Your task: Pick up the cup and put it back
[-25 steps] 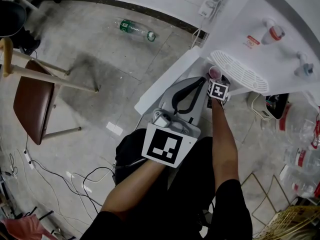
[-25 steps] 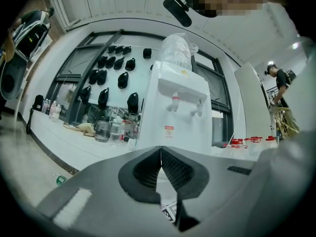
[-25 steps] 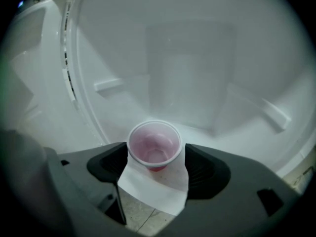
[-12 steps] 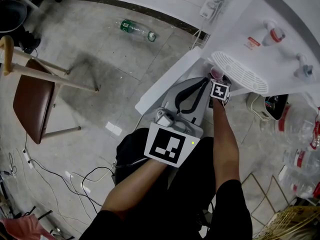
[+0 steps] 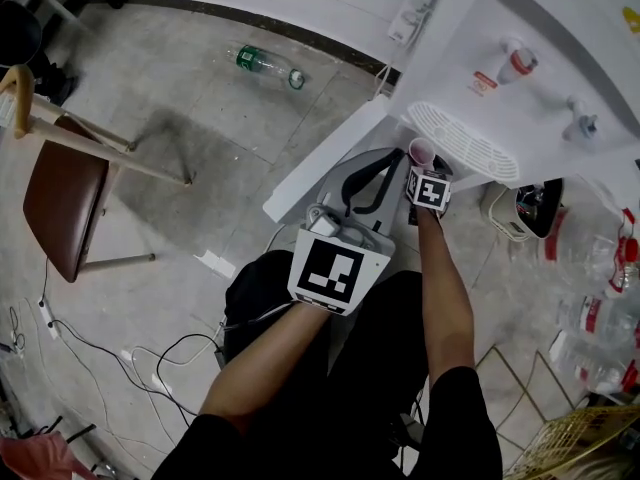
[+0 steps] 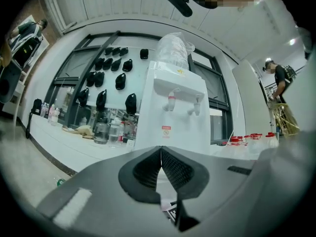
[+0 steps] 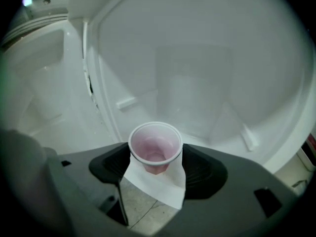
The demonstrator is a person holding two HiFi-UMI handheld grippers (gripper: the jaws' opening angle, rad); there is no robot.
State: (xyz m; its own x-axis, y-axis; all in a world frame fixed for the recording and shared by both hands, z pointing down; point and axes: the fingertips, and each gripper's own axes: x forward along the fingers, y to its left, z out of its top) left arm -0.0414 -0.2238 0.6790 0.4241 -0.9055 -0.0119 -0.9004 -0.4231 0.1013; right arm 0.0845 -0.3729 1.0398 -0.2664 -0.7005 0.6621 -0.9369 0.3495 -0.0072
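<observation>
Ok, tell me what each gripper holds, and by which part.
Right gripper: the pink cup, its jaws just closed on the sides below the rim. Left gripper: shut, holding nothing.

Head view: the jaws of your right gripper (image 5: 422, 164), which have just been closing on the small pink plastic cup (image 5: 422, 150), are hidden under the gripper's marker cube (image 5: 428, 190). Only the cup's rim shows, against the tall white water dispenser (image 5: 560, 38). The picture's edge crops the dispenser's top; its red-and-white label (image 5: 482, 82) is too small to read.
</observation>
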